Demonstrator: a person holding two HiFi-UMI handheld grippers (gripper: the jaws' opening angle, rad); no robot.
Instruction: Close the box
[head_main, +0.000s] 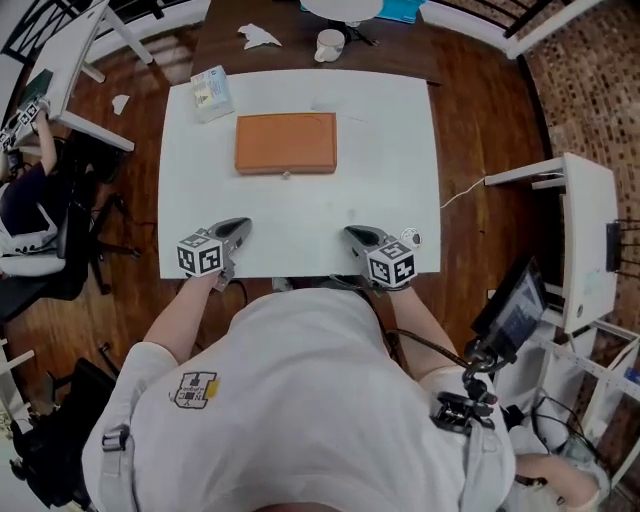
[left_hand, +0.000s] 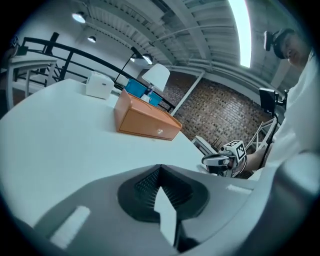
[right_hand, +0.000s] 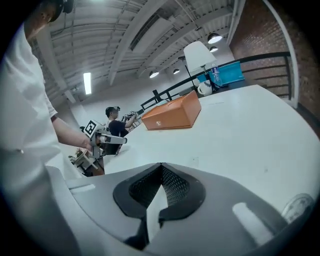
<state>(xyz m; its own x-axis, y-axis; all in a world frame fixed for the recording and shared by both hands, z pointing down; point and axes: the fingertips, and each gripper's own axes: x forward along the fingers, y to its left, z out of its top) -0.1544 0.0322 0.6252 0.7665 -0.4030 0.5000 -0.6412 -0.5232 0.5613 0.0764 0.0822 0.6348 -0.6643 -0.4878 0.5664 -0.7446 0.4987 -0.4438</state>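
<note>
An orange box (head_main: 285, 143) lies with its lid down at the far middle of the white table (head_main: 390, 150), a small clasp on its near side. It also shows in the left gripper view as the orange box (left_hand: 145, 120) and in the right gripper view as the orange box (right_hand: 172, 116). My left gripper (head_main: 238, 228) rests at the table's near edge, left of centre, shut and holding nothing. My right gripper (head_main: 352, 233) sits at the near edge, right of centre, also shut and holding nothing. Both are well short of the box. Each gripper view shows its own gripper (left_hand: 159, 170) (right_hand: 161, 167) with the jaws together.
A white tissue box (head_main: 211, 92) stands at the table's far left corner. Beyond the table are a mug (head_main: 329, 45) and crumpled paper (head_main: 258, 37). A person (head_main: 25, 190) sits at a desk to the left. A screen on a stand (head_main: 515, 305) is at the right.
</note>
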